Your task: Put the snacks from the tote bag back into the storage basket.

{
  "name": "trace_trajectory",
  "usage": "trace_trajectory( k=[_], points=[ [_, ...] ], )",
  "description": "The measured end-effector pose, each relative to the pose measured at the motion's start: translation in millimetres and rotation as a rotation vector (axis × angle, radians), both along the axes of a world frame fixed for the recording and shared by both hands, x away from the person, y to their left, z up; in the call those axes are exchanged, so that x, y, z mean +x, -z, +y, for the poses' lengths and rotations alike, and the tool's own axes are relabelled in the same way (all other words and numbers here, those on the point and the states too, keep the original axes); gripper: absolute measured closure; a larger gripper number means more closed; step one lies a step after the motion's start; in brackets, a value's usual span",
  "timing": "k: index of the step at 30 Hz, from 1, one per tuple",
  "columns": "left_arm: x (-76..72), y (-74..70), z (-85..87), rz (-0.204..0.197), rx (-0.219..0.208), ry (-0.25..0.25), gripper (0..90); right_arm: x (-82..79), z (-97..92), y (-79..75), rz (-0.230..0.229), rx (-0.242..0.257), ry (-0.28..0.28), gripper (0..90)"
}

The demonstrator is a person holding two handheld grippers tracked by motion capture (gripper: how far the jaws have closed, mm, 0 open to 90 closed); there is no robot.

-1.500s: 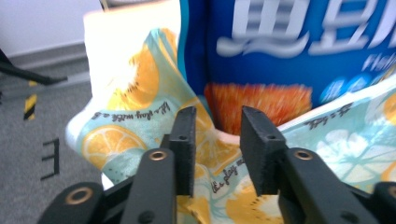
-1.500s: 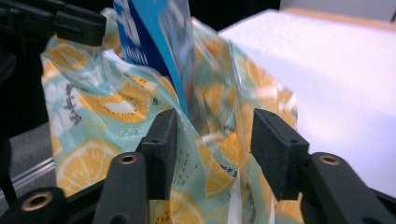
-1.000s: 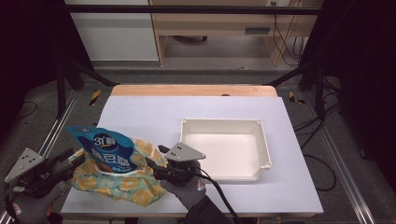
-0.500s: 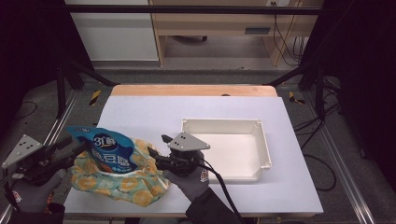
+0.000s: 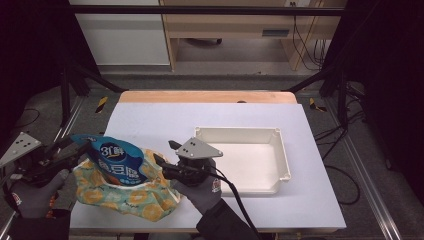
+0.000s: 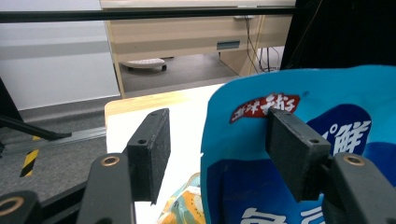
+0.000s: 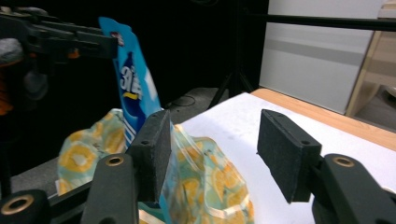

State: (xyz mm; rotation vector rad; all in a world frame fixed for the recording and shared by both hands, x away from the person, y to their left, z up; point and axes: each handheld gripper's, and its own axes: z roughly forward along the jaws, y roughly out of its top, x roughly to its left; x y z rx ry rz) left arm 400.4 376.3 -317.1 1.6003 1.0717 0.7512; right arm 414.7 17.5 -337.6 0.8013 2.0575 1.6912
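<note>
White table (image 5: pixel 165 125), blue bag (image 5: pixel 117 161) half-hidden in patterned pouch (image 5: pixel 132 200), both hand-held grippers' jaws apart.

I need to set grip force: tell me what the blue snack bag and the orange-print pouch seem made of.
Blue snack bag: likely thin plastic film, glossy, with printed lettering and a sheen. Orange-print pouch: appears to be soft, translucent plastic or coated fabric; it slumps and wrinkles on the white table.
</note>
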Motion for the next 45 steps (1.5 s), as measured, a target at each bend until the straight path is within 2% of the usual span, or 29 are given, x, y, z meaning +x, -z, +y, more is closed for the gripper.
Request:
trace_trajectory(
  k=[6,11,20,26,31,38,40,41,42,45],
  points=[
    [0.0,-0.7,0.6,-0.01,-0.002,0.001,43.2,-7.0,9.2,-10.0,-0.024,0.01,-0.027,47.6],
    [0.0,0.8,-0.2,-0.009,0.001,0.009,50.3,-7.9,22.2,-13.5,-0.016,0.002,-0.056,52.9],
    [0.6,5.5,-0.3,0.013,0.008,0.012,70.0,-2.7,41.0,-6.3,0.008,-0.032,-0.063,73.5],
    [-1.3,7.3,2.7,0.016,-0.02,0.017,84.4,-0.7,46.1,-5.8,0.002,-0.046,-0.068,87.7],
    [-2.7,7.1,0.4,0.015,-0.012,0.017,89.9,1.7,45.4,-6.6,0.005,-0.046,-0.067,90.0],
    [-7.3,5.9,-0.6,0.014,-0.01,0.021,90.0,10.6,43.1,-9.2,0.019,-0.053,-0.048,90.0],
    [-8.5,5.8,-1.5,0.01,-0.006,0.027,90.0,13.6,41.6,-7.9,0.023,-0.042,-0.035,90.0],
    [-8.7,5.8,-2.0,0.008,-0.001,0.027,89.9,14.6,40.5,-6.2,0.022,-0.025,-0.027,86.2],
    [-8.6,5.7,-2.2,0.007,0.005,0.026,89.9,14.6,40.5,-6.2,0.022,-0.025,-0.027,86.2],
    [-6.6,6.7,0.9,0.009,-0.012,0.022,80.5,14.9,41.2,-5.2,0.027,-0.02,-0.029,80.4]
  ],
)
